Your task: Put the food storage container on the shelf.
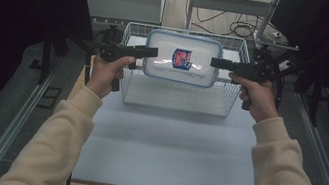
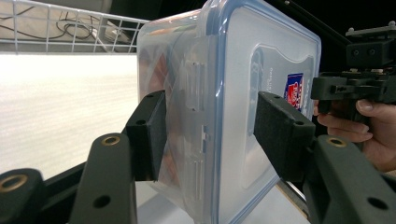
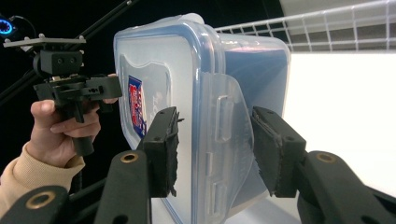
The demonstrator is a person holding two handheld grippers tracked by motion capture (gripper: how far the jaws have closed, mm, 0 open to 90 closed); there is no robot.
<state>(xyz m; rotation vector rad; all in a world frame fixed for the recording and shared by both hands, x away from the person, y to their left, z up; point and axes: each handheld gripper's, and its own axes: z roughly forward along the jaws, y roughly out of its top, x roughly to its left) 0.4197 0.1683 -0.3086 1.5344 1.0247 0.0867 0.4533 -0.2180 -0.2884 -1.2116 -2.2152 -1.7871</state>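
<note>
Clear plastic container (image 1: 182,58) with blue-rimmed snap lid, held in the air above the wire basket (image 1: 177,101) at the far end of the surface (image 1: 168,149). Left hand-held gripper (image 1: 151,52) clamped on one short end, right hand-held gripper (image 1: 214,62) clamped on the opposite end, pads over the latch flaps. Probably light and stiff, but smooth-walled and slippery; flaps may flex. Best gripped across rim and lid together, level, with even pressure from both ends.

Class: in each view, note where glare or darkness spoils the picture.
High view: glare streaks the box lid; the room's edges are dark. Left gripper view: the table is blown out white. Right gripper view: the same white-out behind the box, blackness at left.
</note>
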